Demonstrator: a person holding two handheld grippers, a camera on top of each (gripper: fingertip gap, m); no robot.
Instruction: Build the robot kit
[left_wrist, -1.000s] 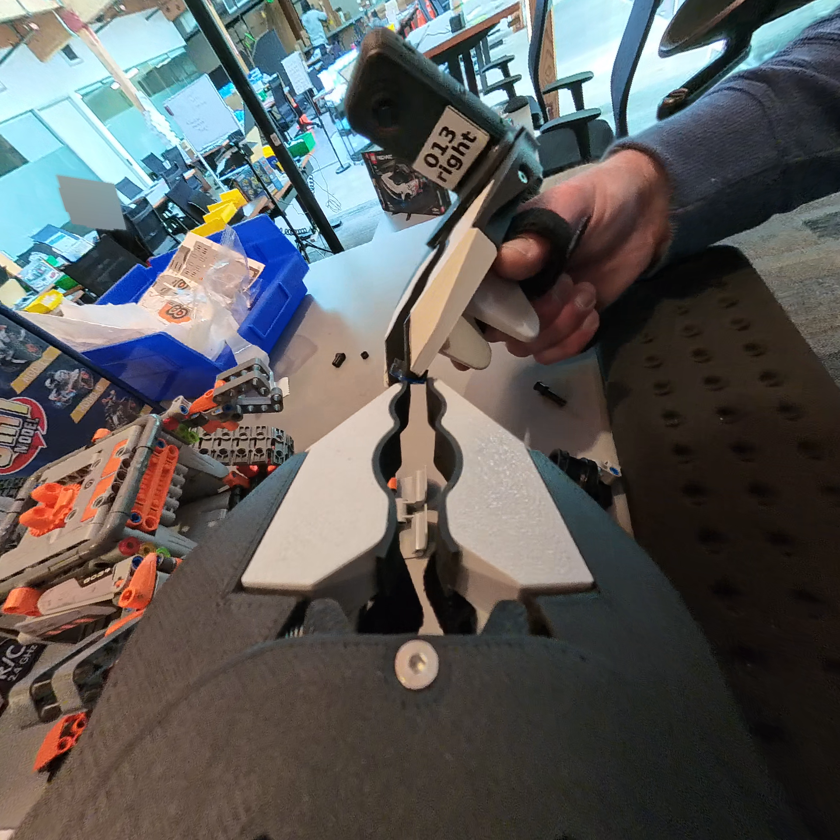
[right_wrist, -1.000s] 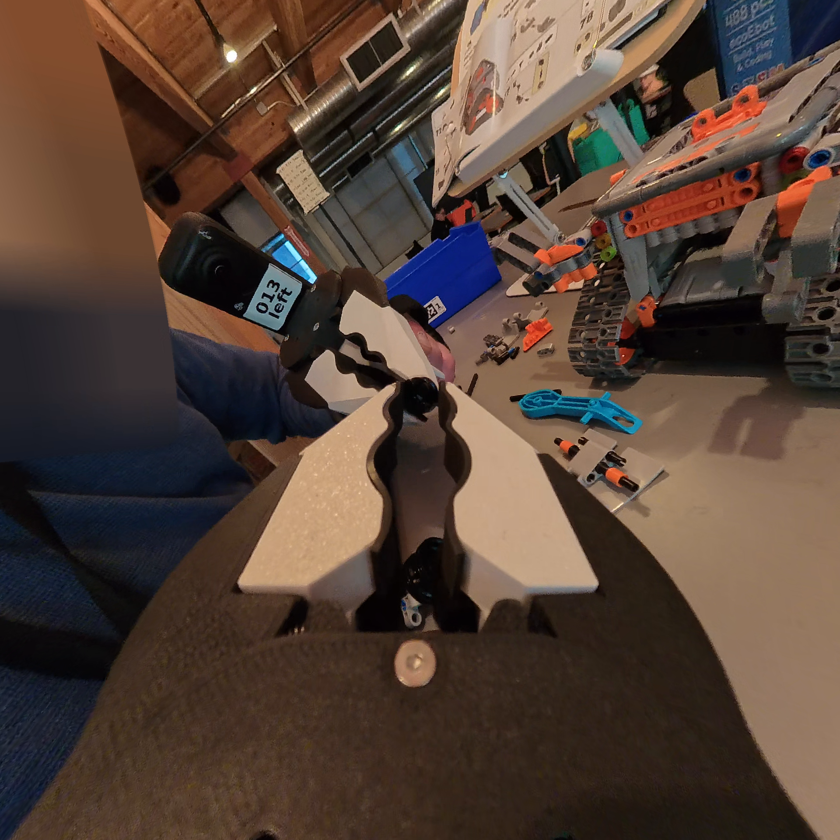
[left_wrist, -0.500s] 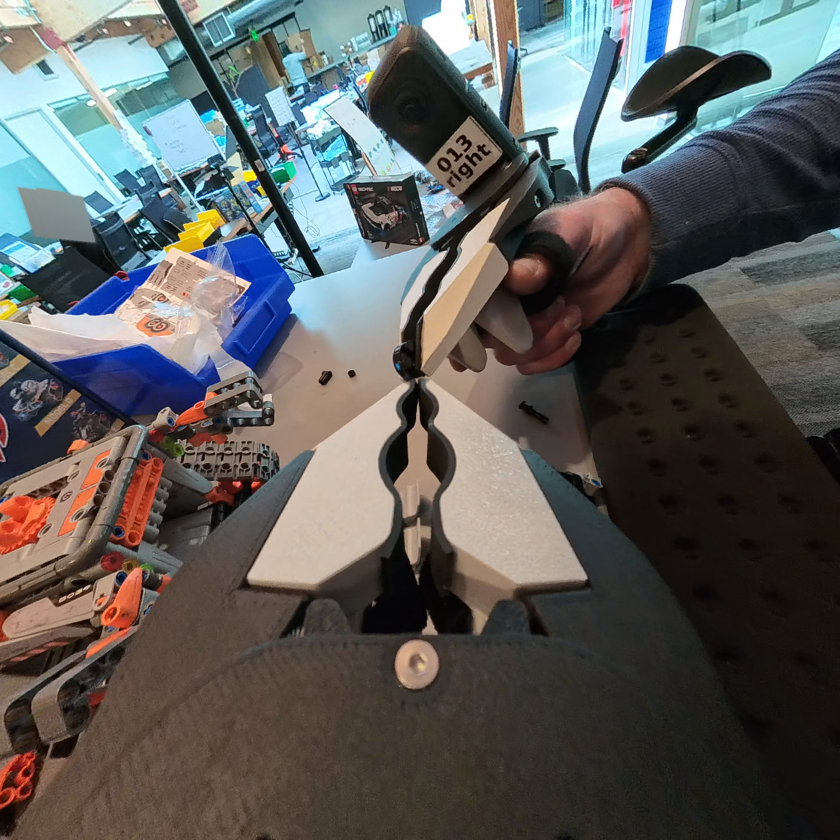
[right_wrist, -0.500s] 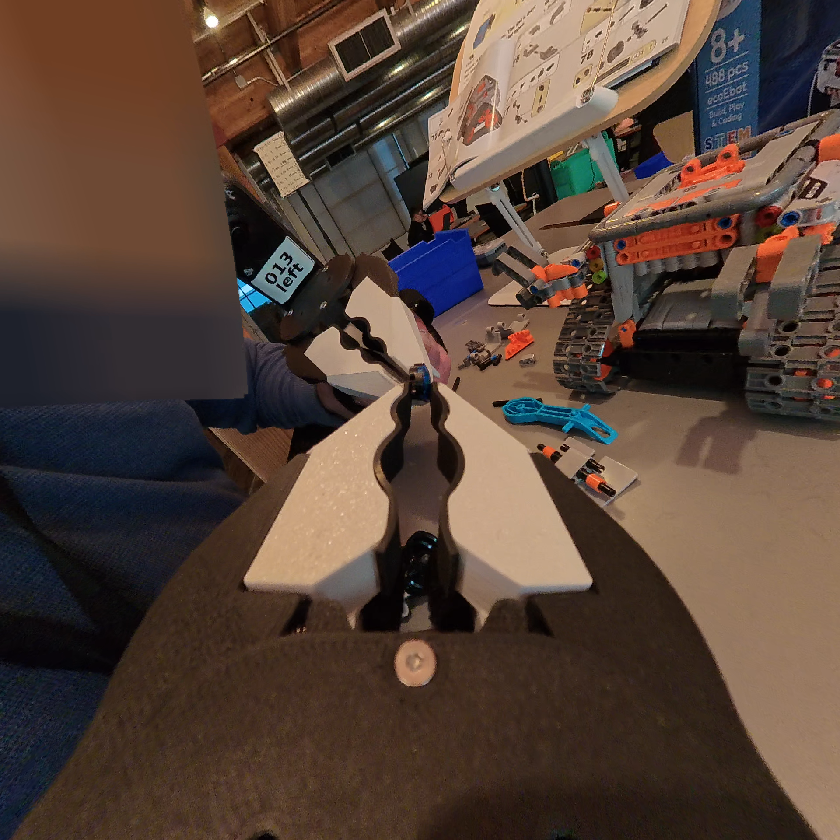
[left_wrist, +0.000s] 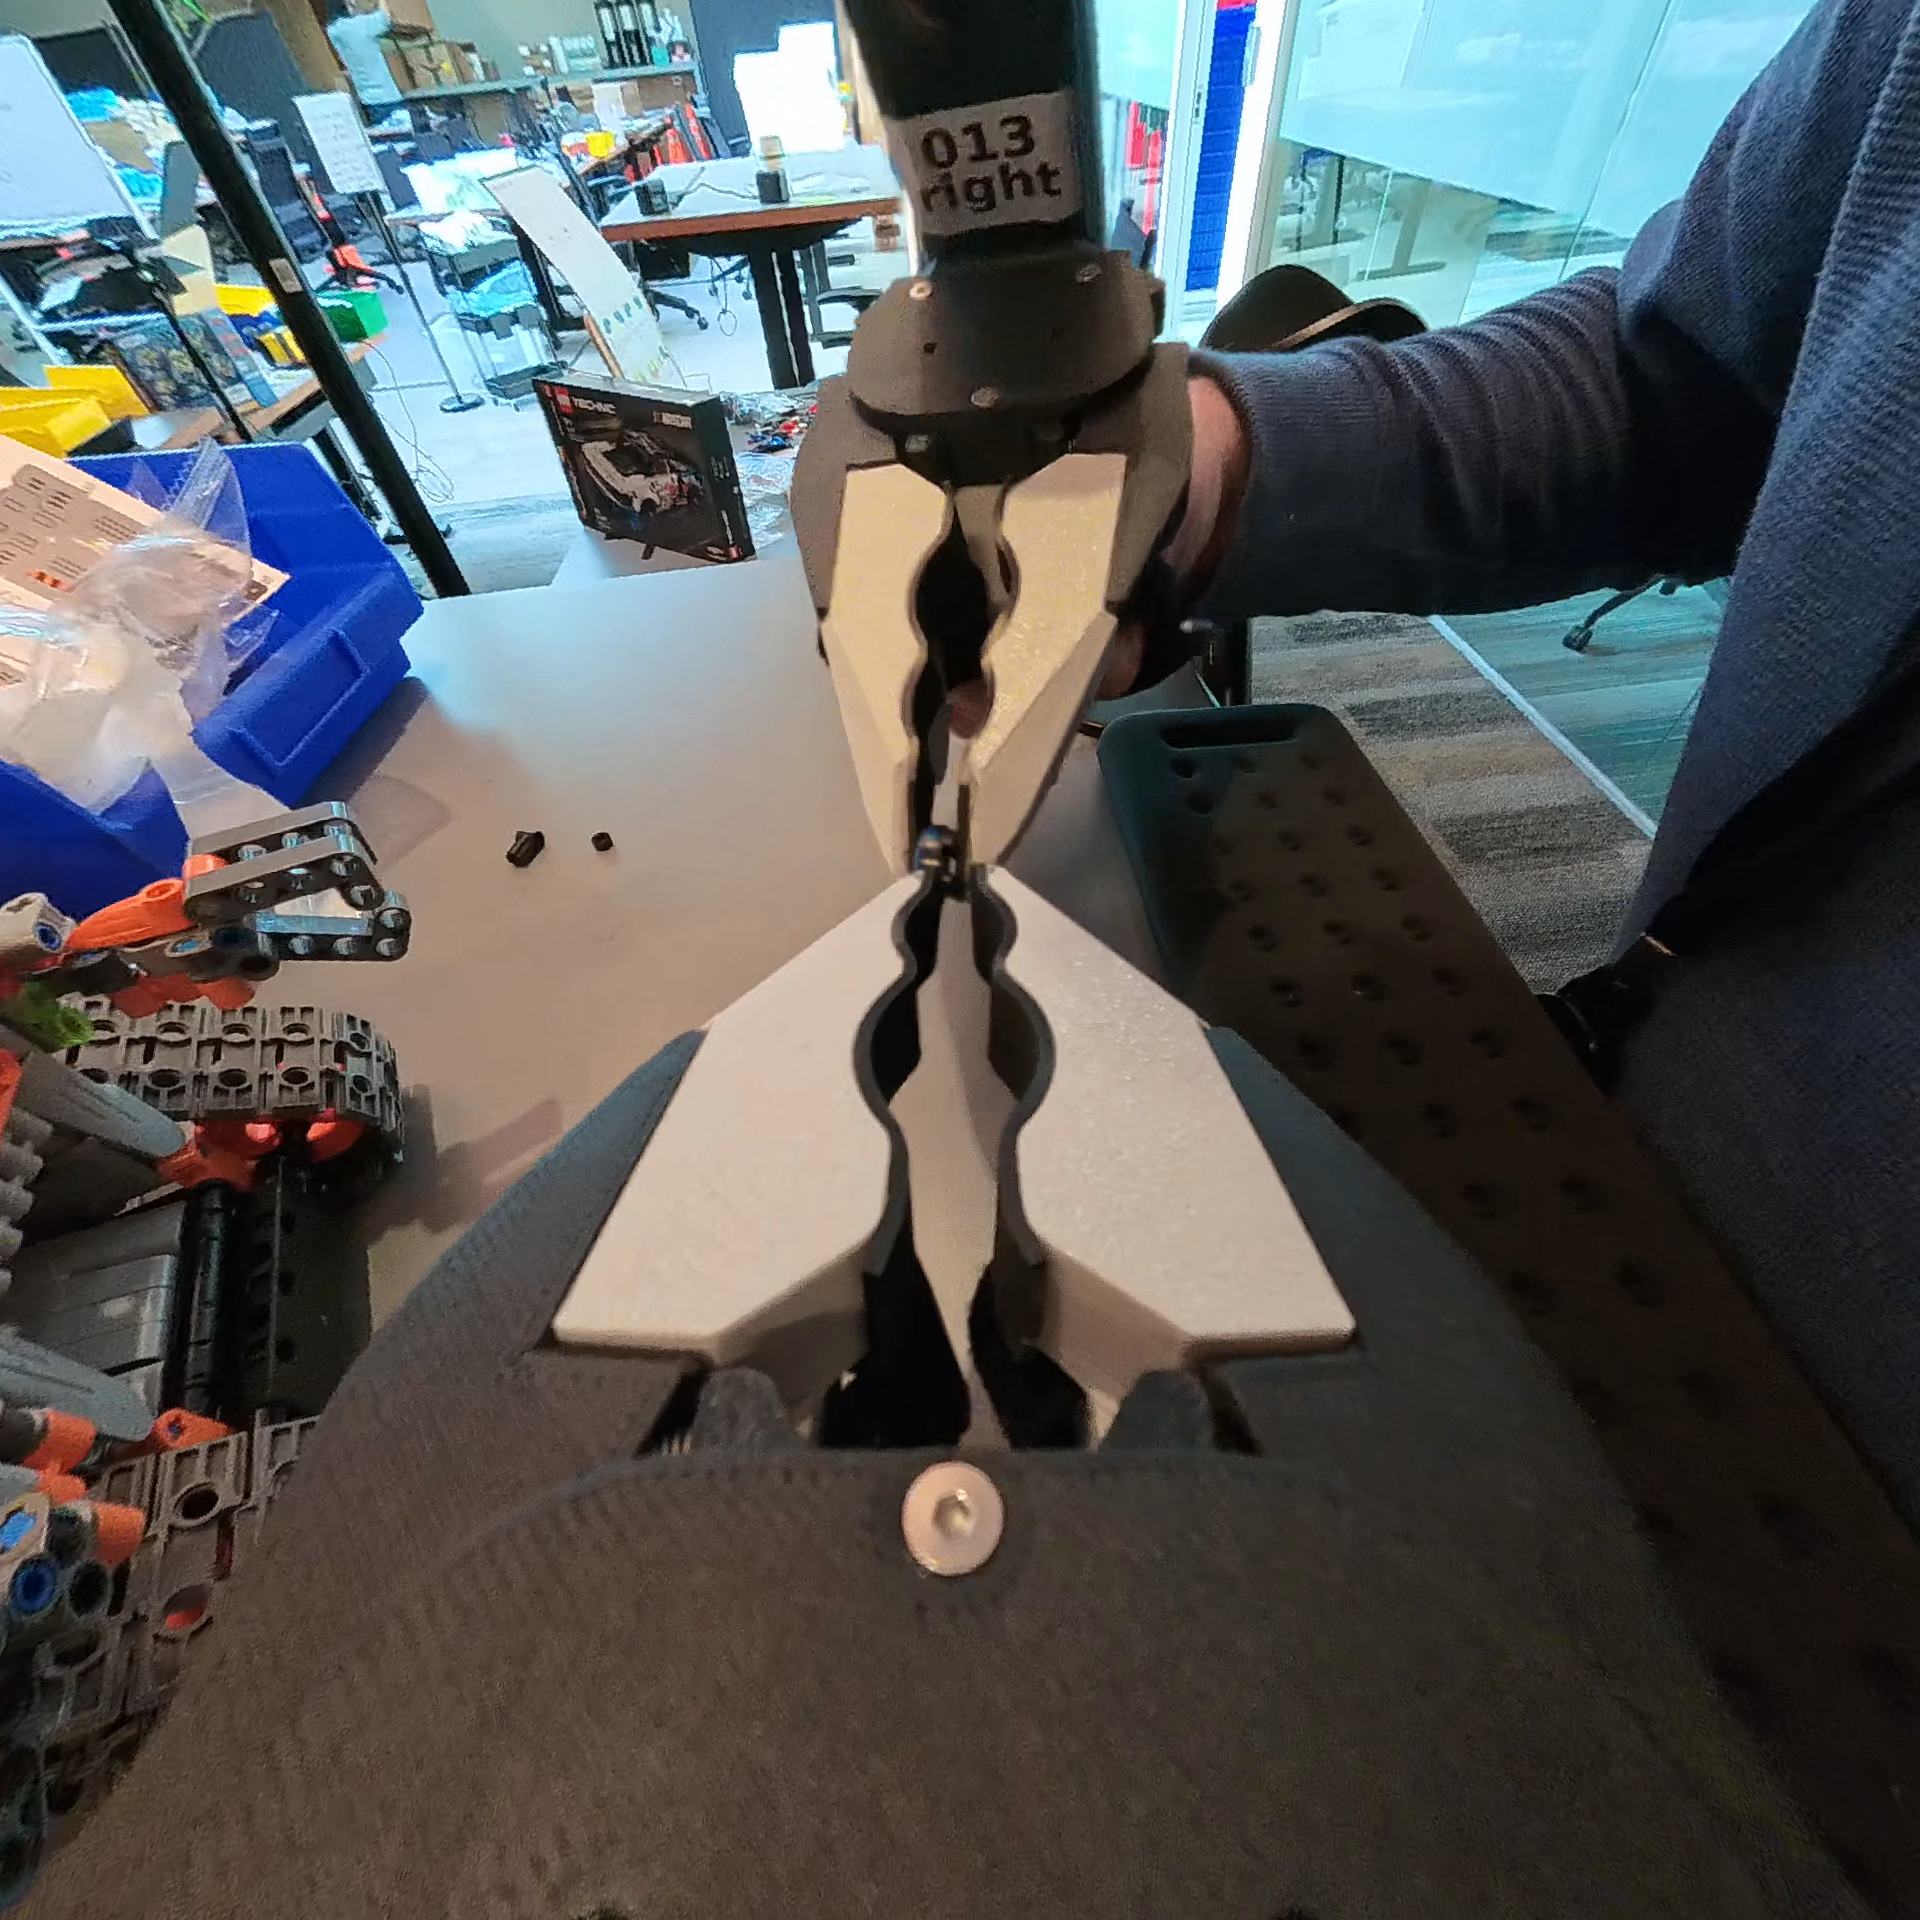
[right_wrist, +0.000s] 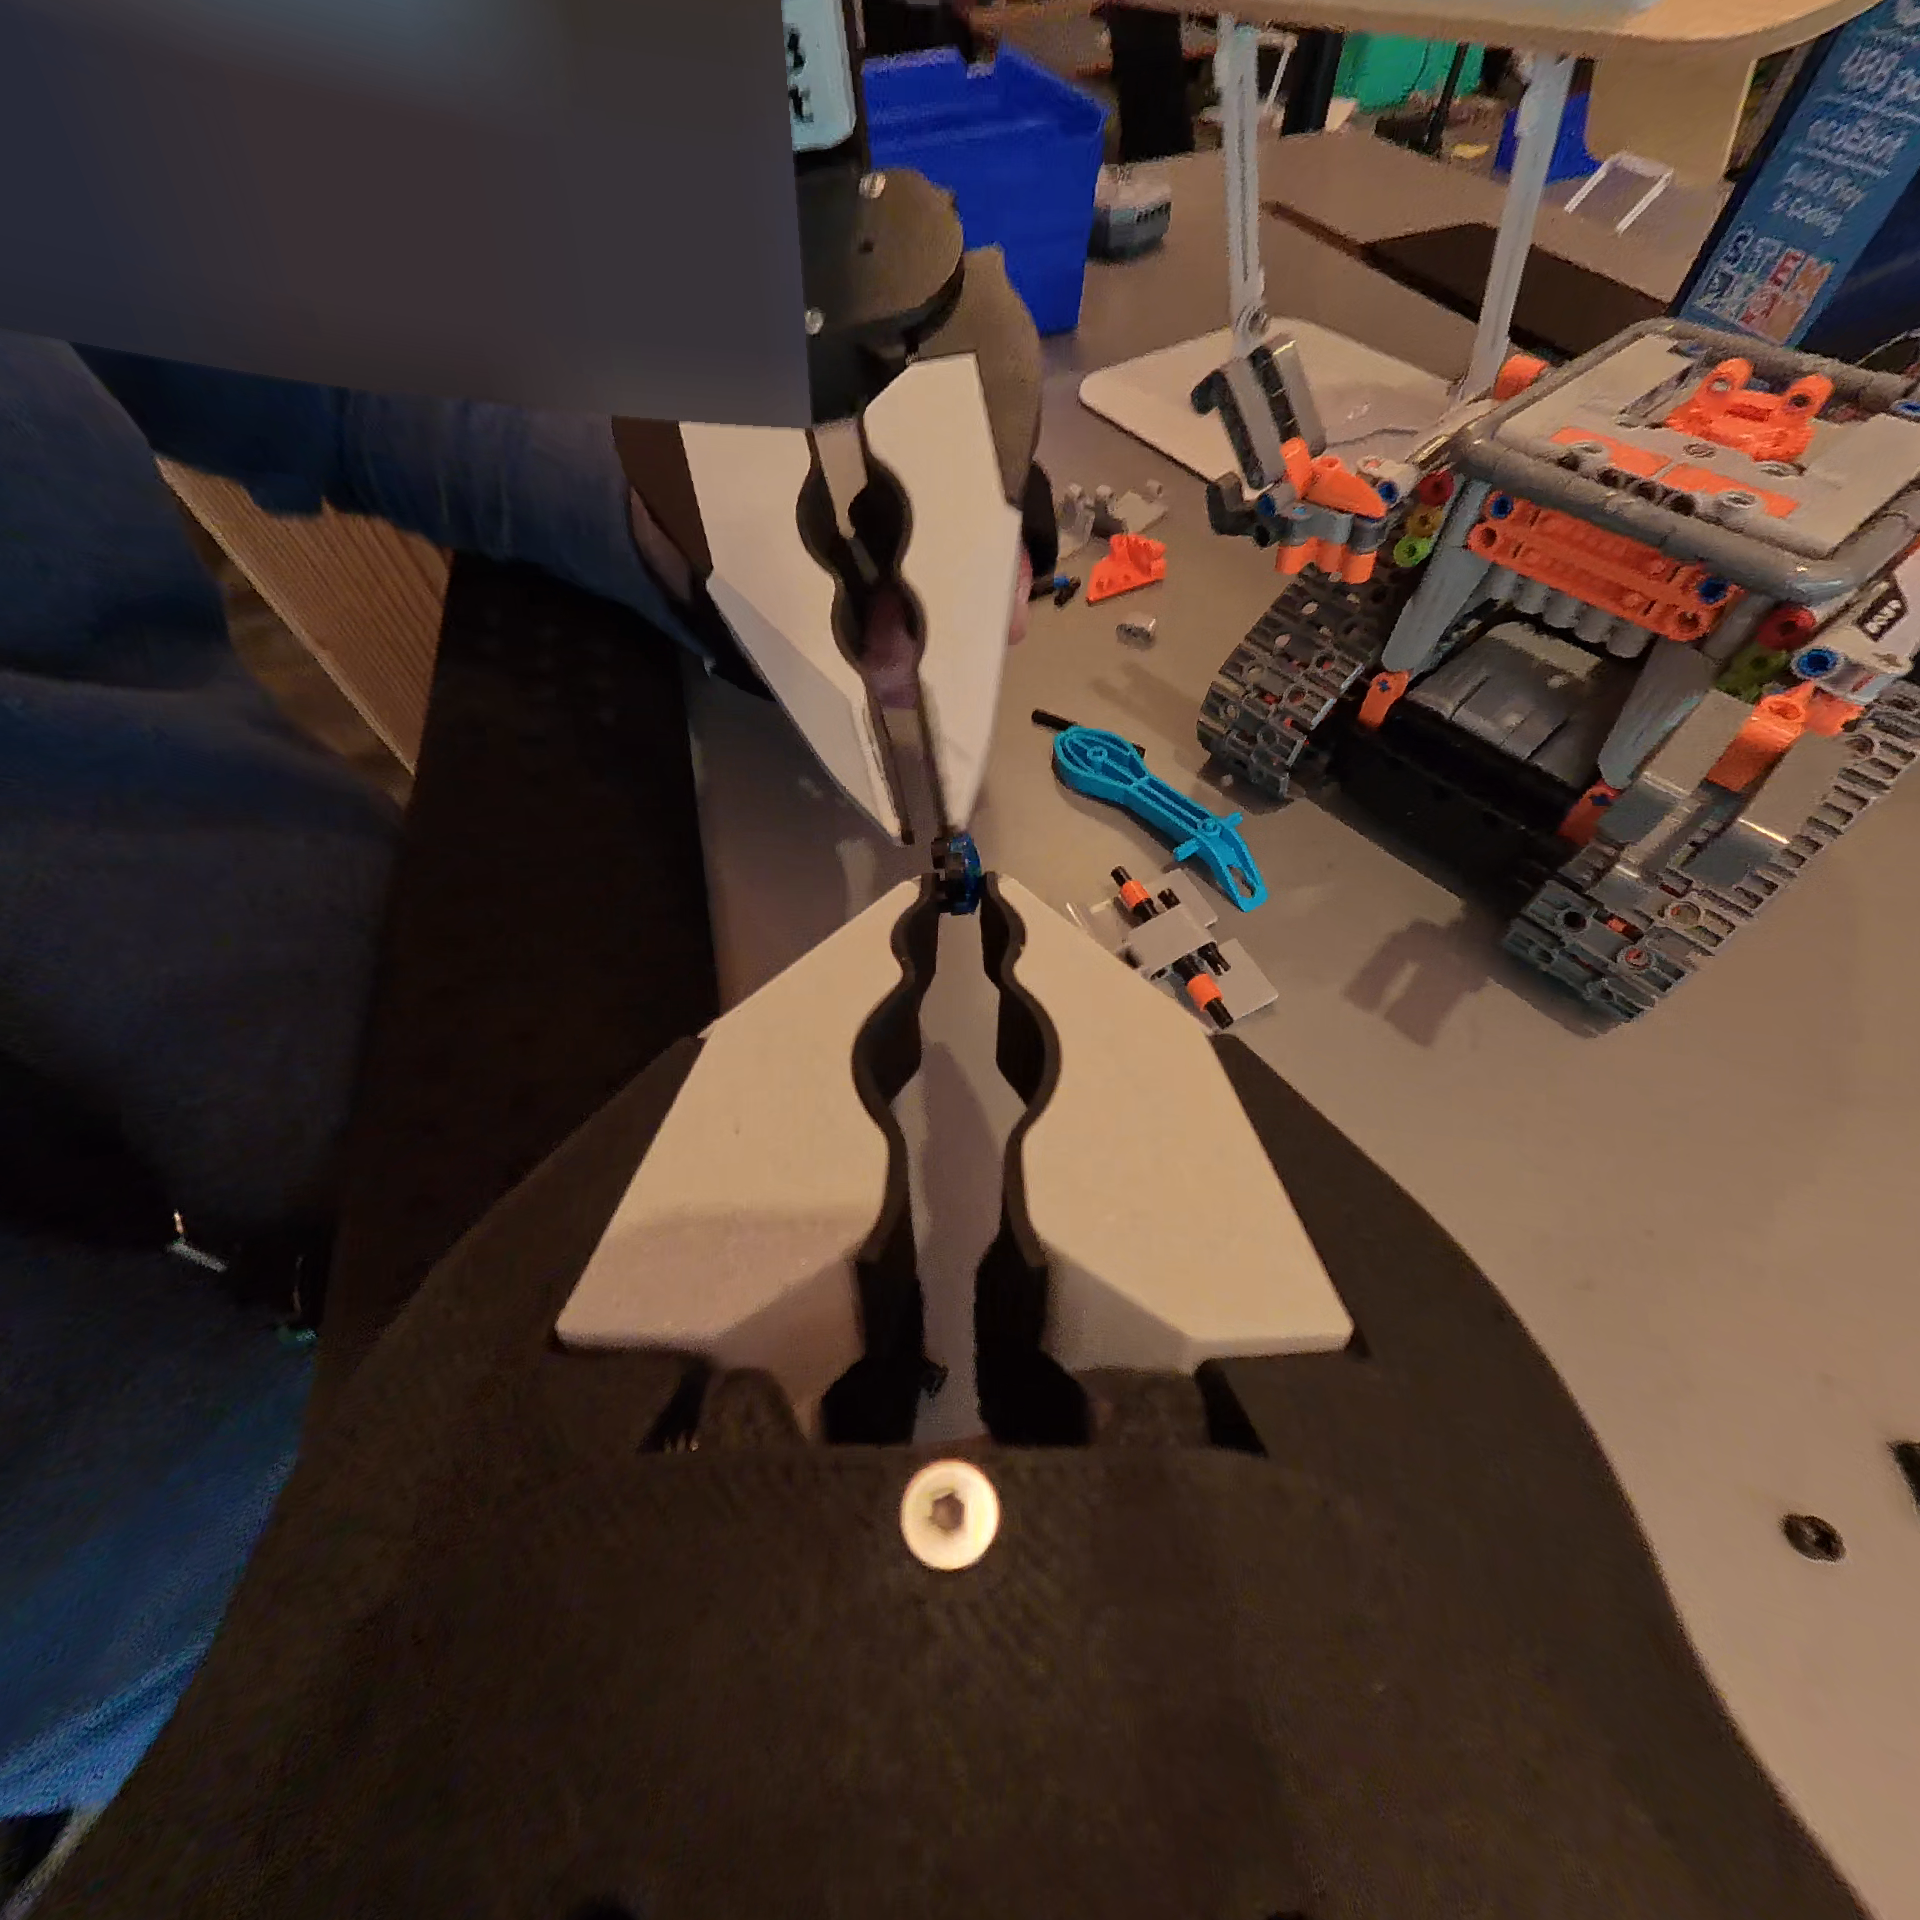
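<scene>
My left gripper (left_wrist: 943, 885) and right gripper (right_wrist: 954, 891) meet tip to tip above the grey table (left_wrist: 623, 727). A small black and blue connector piece (right_wrist: 956, 868) sits between the two pairs of tips. Its blue end is pinched in the right gripper and its black end (left_wrist: 940, 857) sits in the left tips. Both sets of jaws are closed to a narrow slit. The right gripper shows head-on in the left wrist view (left_wrist: 940, 842), held by a hand in a blue sleeve (left_wrist: 1455, 436). The left gripper shows in the right wrist view (right_wrist: 925, 826).
A grey and orange tracked model (right_wrist: 1558, 644) stands on the table, also in the left wrist view (left_wrist: 208, 1091). Near it lie a light-blue tool (right_wrist: 1153, 800) and a grey plate with pins (right_wrist: 1184, 956). A blue bin (left_wrist: 301, 634), loose black pins (left_wrist: 525, 847) and a black perforated pad (left_wrist: 1403, 987) are around. The tips of both grippers are at nearly the same place.
Both grippers have swung round to face each other straight on. Their tips have stayed together at the small piece throughout.
</scene>
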